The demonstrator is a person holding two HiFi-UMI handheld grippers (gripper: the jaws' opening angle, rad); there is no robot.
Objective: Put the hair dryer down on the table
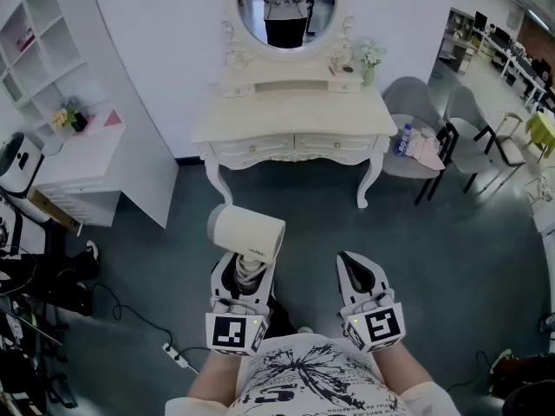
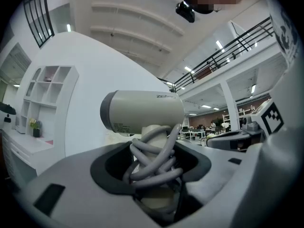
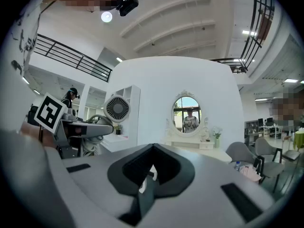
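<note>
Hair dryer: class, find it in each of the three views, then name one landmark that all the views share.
Head view: hair dryer low, left of centre, above the left gripper.
Left gripper view: centre, rising from the jaws.
Right gripper view: left of centre, its round end facing the camera.
Shared landmark: white shelf unit.

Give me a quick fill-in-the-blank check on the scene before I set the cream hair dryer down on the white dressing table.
1. The left gripper grips the cream plastic hair dryer by its ___.
2. A grey ___ is wound around that part of the dryer.
3. The right gripper has its jaws together and holds ___.
4. Ahead stands the white ornate dressing table, topped by an oval ___.

Missing words: handle; cord; nothing; mirror.
</note>
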